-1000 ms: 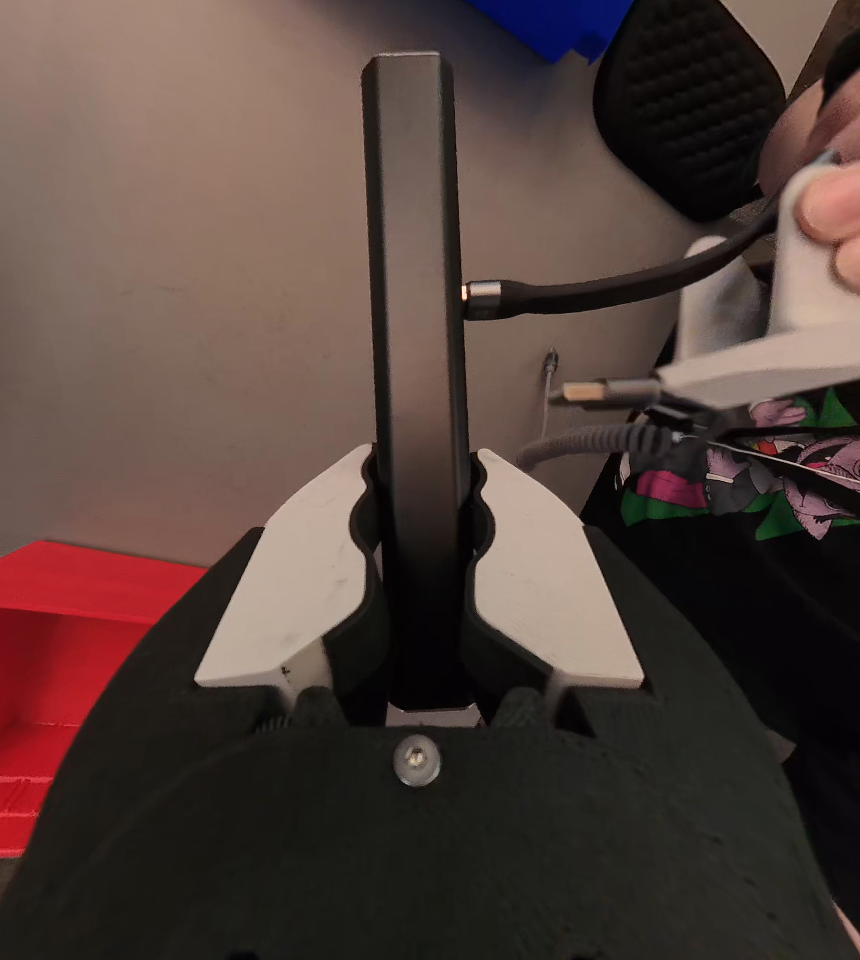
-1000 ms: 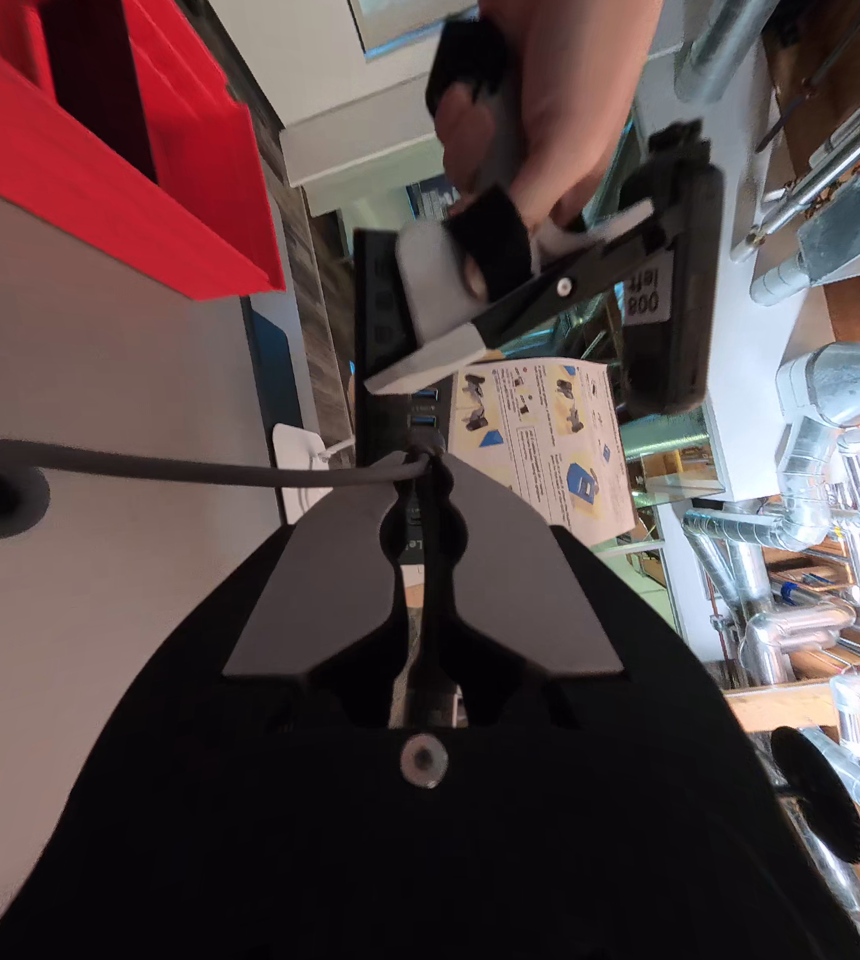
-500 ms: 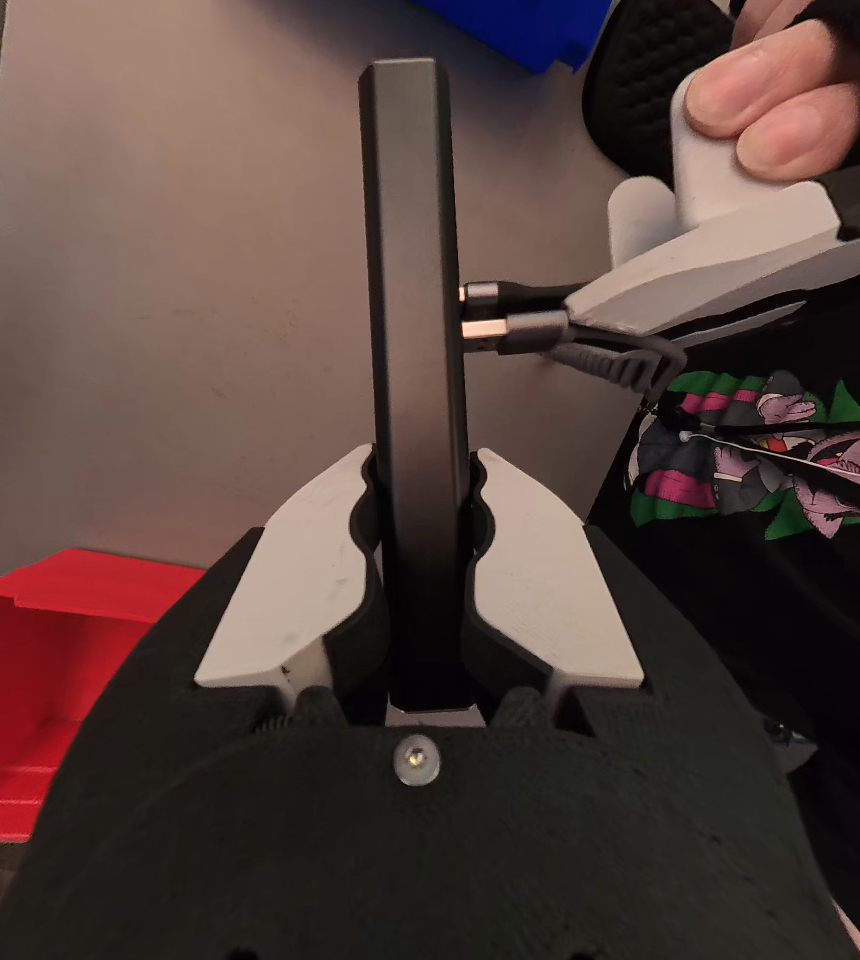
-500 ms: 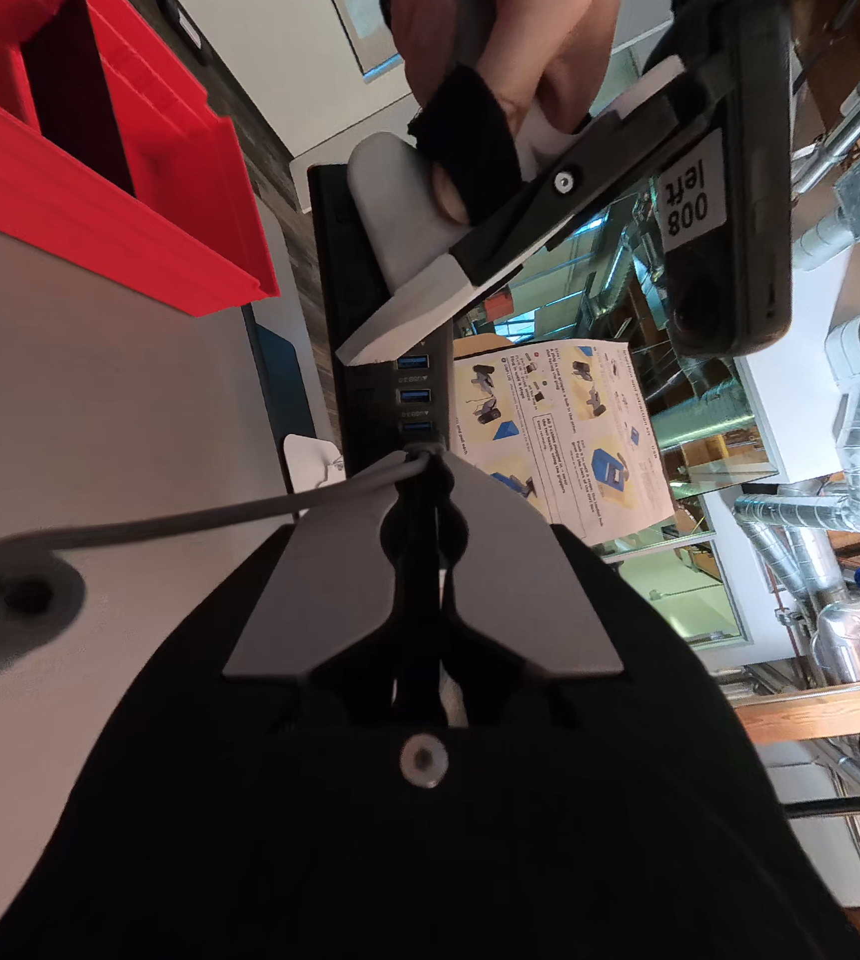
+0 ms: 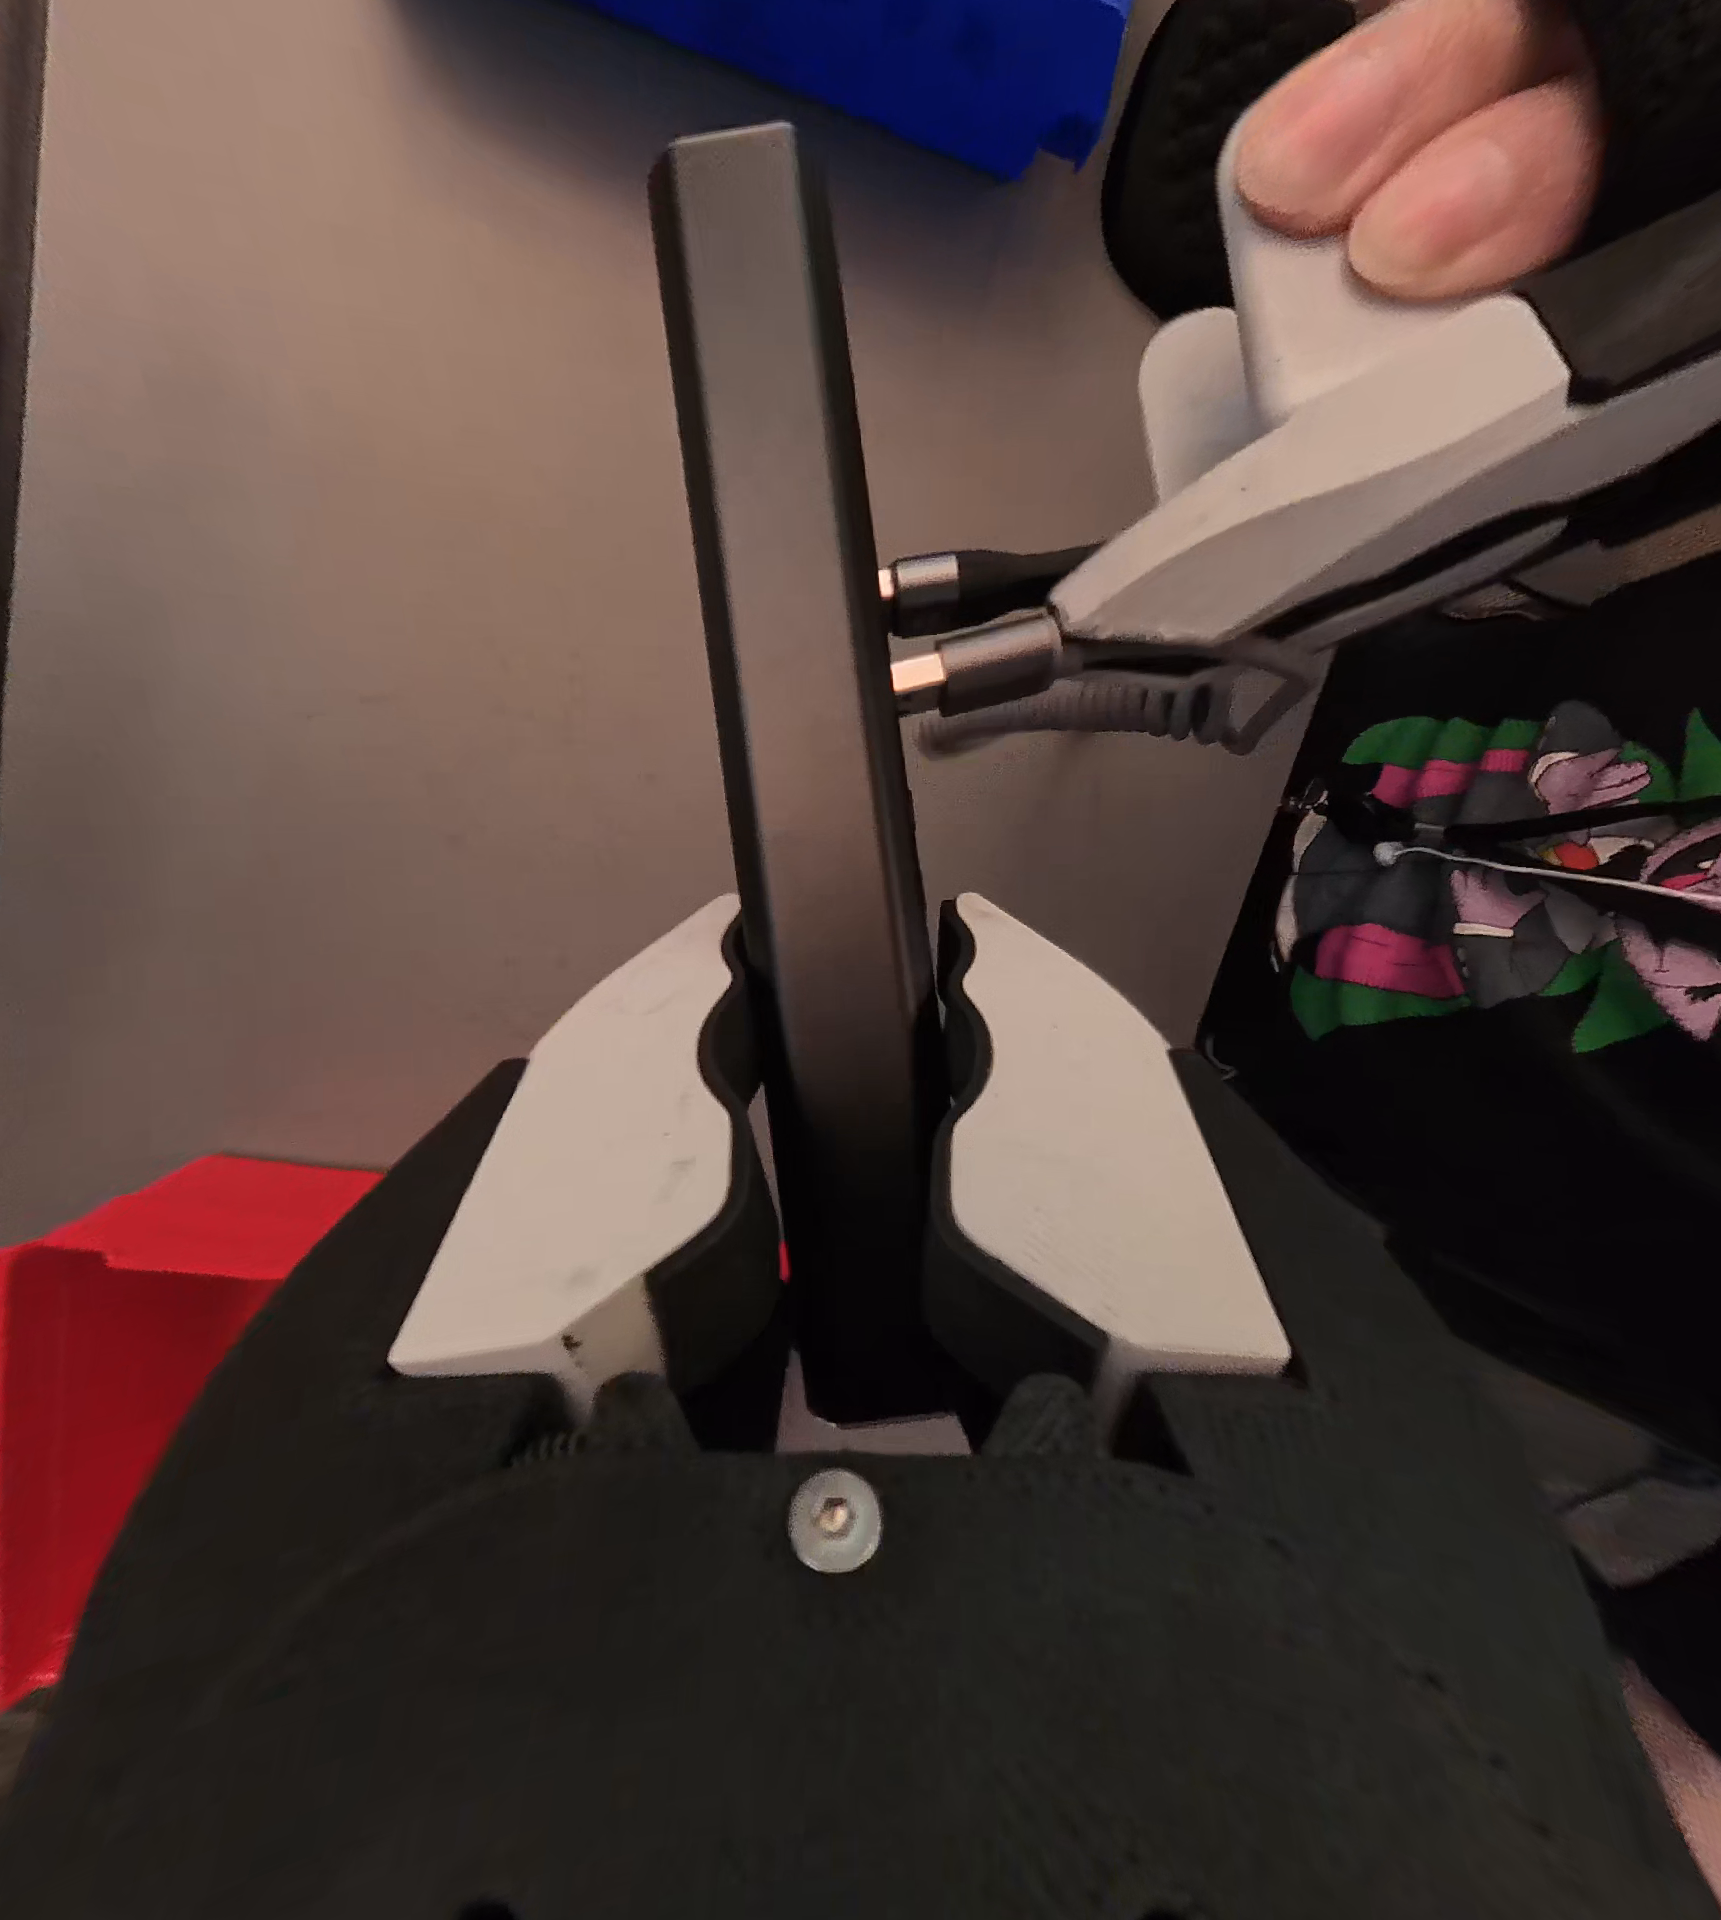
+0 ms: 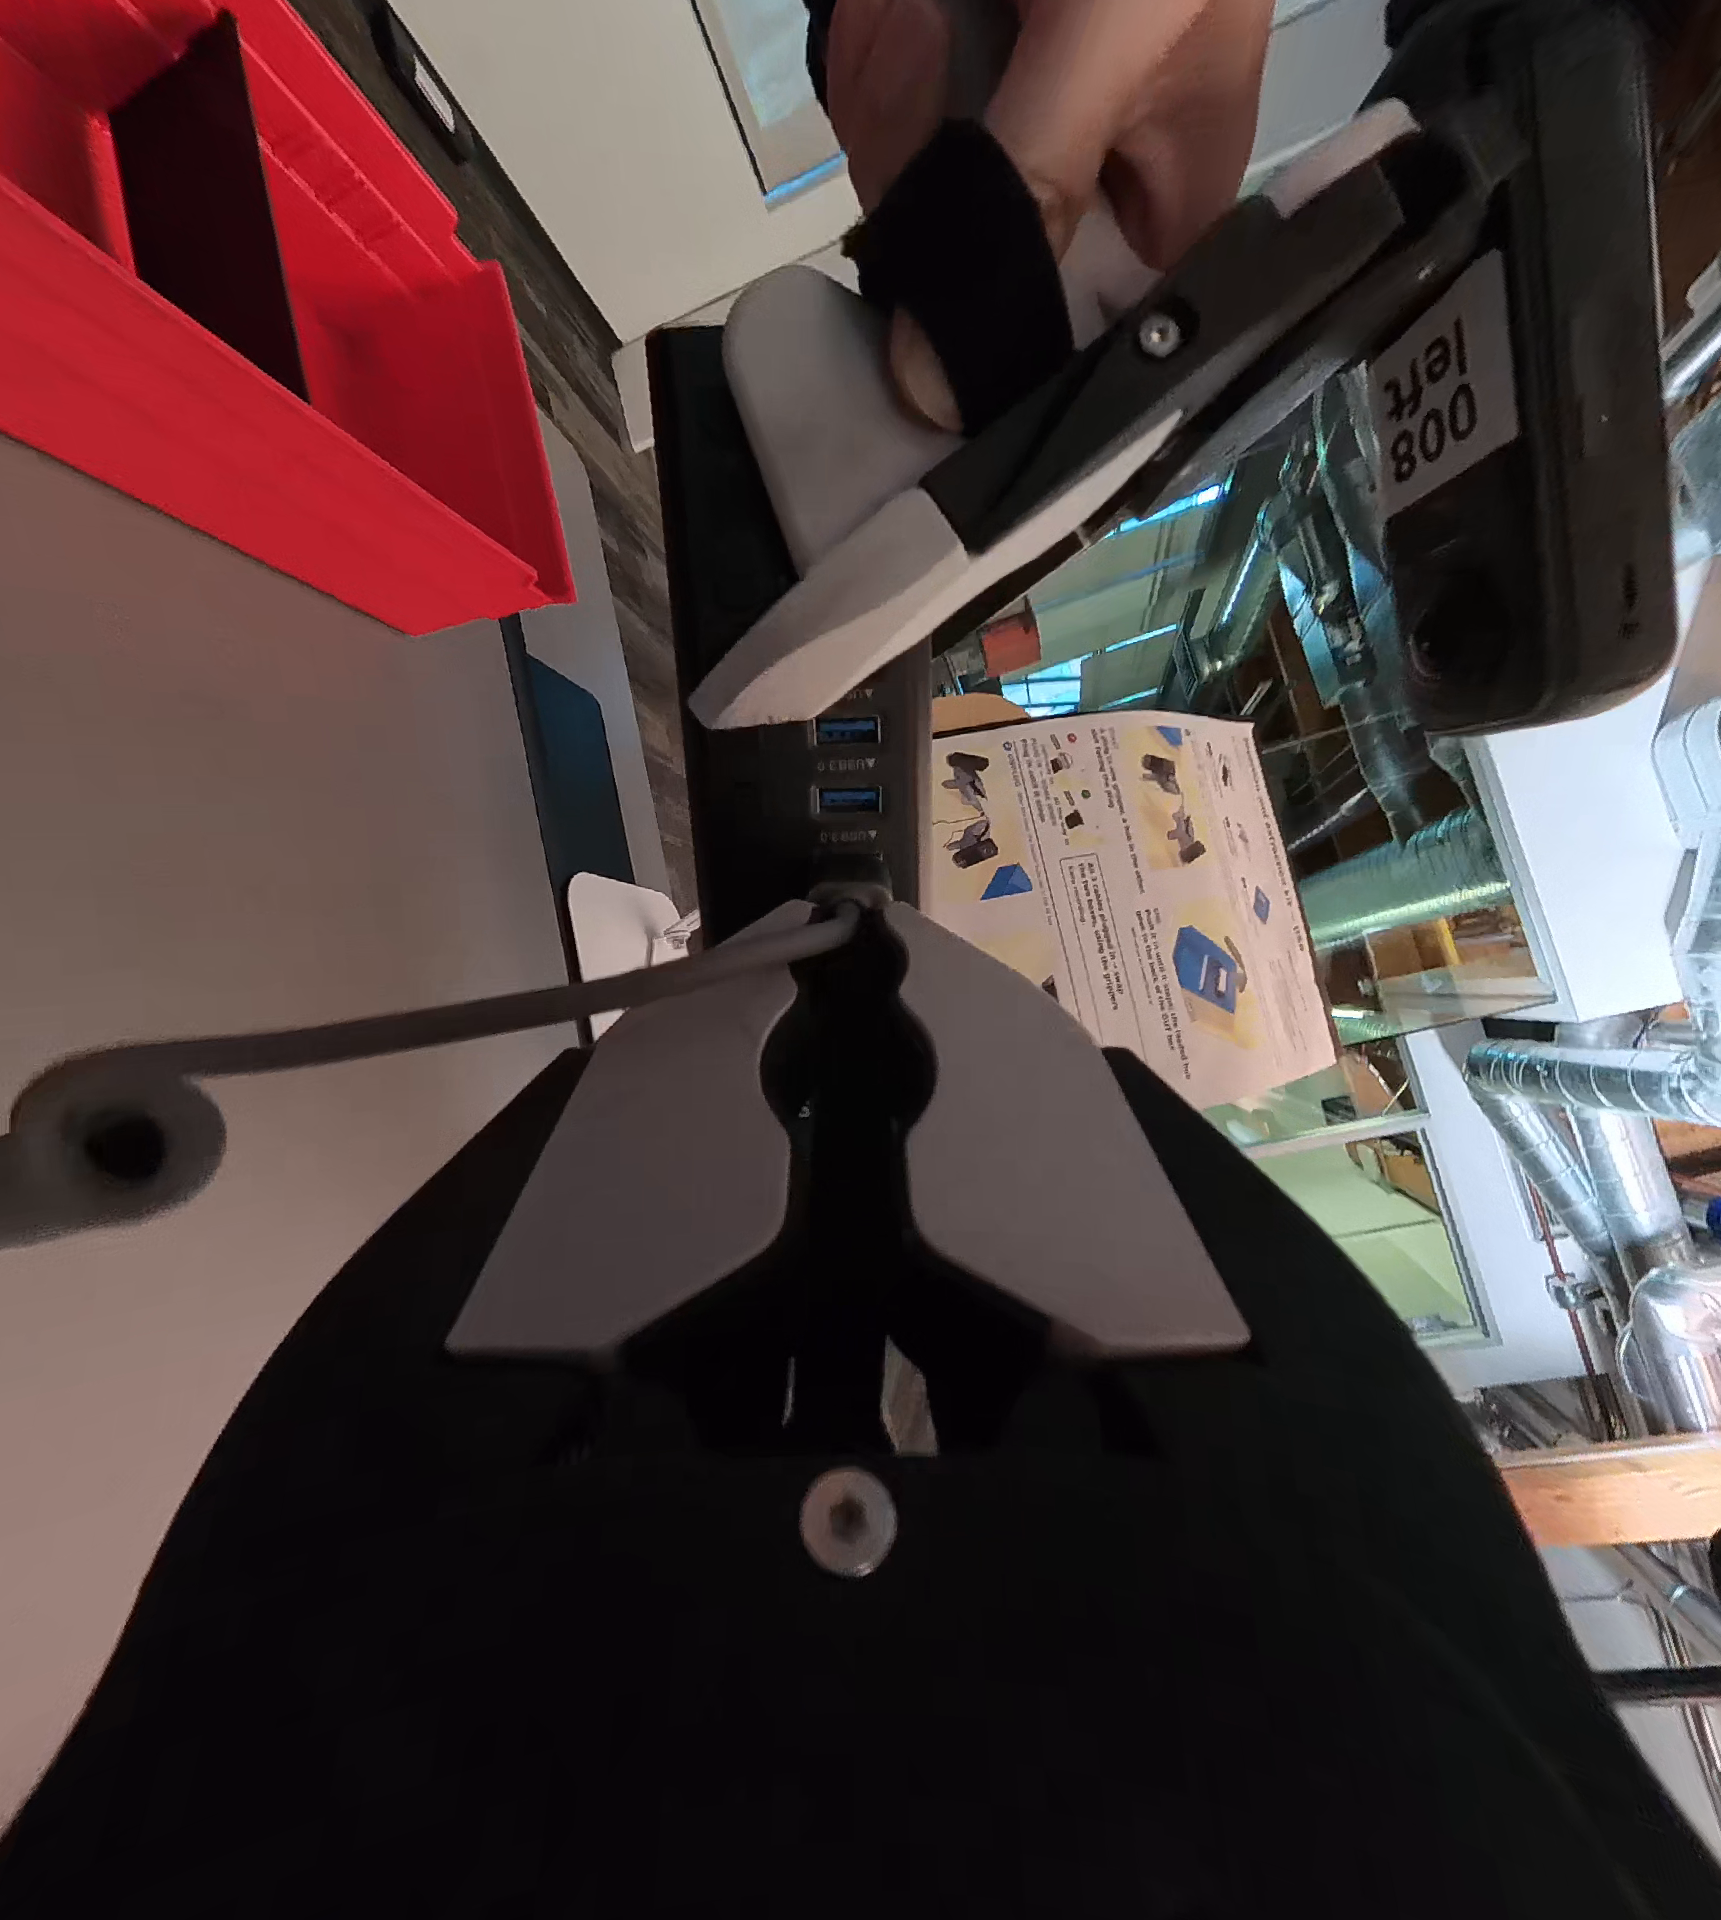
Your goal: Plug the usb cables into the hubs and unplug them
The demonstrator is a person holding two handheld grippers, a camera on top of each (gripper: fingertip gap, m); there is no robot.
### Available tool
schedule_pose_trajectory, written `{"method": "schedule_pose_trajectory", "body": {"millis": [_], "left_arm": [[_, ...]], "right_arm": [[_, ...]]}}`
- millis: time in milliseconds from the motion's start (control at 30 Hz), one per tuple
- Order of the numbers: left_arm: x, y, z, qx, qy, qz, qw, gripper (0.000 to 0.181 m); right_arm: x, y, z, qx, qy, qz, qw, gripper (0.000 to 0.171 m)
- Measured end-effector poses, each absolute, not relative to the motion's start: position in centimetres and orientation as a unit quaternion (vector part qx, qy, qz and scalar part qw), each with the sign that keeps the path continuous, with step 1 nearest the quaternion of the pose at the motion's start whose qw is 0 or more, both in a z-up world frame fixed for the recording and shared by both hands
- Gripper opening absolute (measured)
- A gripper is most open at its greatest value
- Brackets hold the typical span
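Note:
My left gripper (image 5: 840, 920) is shut on a long black USB hub (image 5: 783, 520) and holds it upright above the grey table. My right gripper (image 6: 851, 916) is shut on a grey USB plug (image 5: 991, 665). The plug's metal tip meets the hub's right side, just below a black cable (image 5: 929, 582) that is plugged in. How deep the tip sits is hidden. In the right wrist view the hub (image 6: 721, 623) shows two free blue ports (image 6: 845, 764), and the plug's grey cable (image 6: 420, 1023) runs off left. The right gripper's fingers (image 5: 1251, 561) enter the left wrist view from the right.
A red bin (image 5: 108, 1403) stands low left, and it also shows in the right wrist view (image 6: 212, 312). A blue bin (image 5: 887, 73) is at the top. The person's black printed shirt (image 5: 1510, 1039) fills the right. A printed instruction sheet (image 6: 1095, 883) hangs behind the hub. Left tips to right tips: about 6 cm.
My right gripper has carried the grey plug leftward from free air to the hub's side, just below the plugged-in black cable. The hub now leans slightly left in my left gripper.

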State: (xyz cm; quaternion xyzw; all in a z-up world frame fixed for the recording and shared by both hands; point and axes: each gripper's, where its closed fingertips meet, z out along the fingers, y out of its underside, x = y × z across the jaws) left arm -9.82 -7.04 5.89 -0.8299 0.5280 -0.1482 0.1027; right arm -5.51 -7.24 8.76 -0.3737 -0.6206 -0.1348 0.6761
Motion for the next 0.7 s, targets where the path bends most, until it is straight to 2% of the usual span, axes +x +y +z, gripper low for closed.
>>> {"method": "schedule_pose_trajectory", "body": {"millis": [33, 400, 700], "left_arm": [[-9.8, -7.1, 5.9, -0.823, 0.541, -0.138, 0.109, 0.031], [-9.8, -7.4, 4.6, -0.82, 0.55, -0.11, 0.116, 0.031], [-10.1, -7.4, 4.1, -0.83, 0.537, -0.099, 0.113, 0.032]], "right_arm": [[-5.4, -7.3, 8.8, -0.371, -0.623, -0.134, 0.675, 0.007], [-5.7, -7.6, 7.5, -0.322, -0.656, -0.198, 0.654, 0.007], [-6.0, -7.2, 6.9, -0.302, -0.666, -0.181, 0.658, 0.007]]}}
